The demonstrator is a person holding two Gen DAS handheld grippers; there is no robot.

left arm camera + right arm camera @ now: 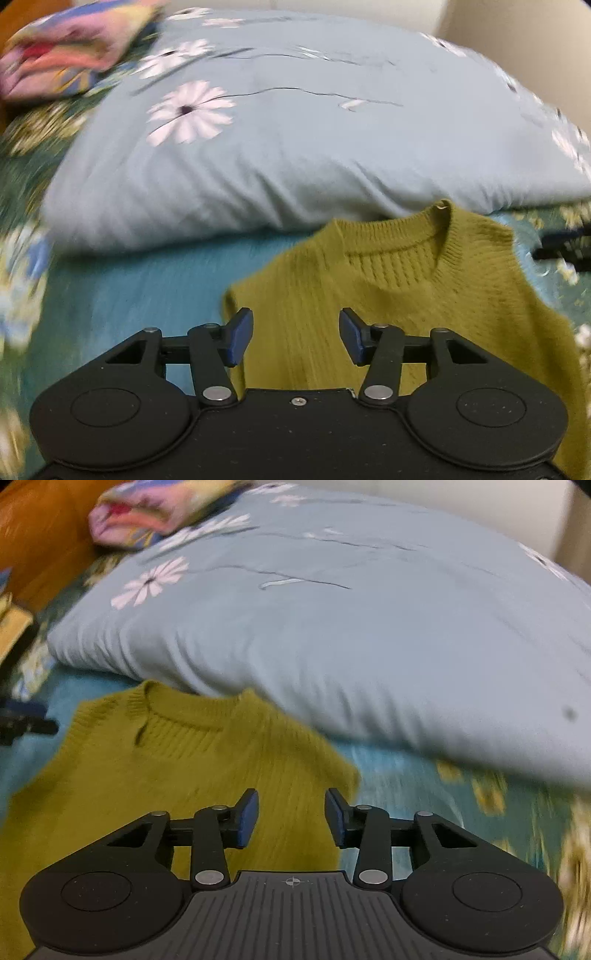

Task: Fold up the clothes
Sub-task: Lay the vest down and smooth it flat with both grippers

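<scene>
Left gripper (pixel 296 338): level, pointing toward the pillow (pixel 295 129), jaws spread wide with nothing between them, poised over the left half of the sweater (pixel 388 295). Right gripper (pixel 291 818): same attitude, jaws wide apart and empty, over the sweater's right edge. The olive knit sweater lies flat on the bed (pixel 129 288), collar at 12 o'clock, touching the pillow's front edge. A crumpled multicoloured cloth (pixel 70 48) sits at 10 o'clock beyond the pillow. Both views are motion-blurred at the margins.
</scene>
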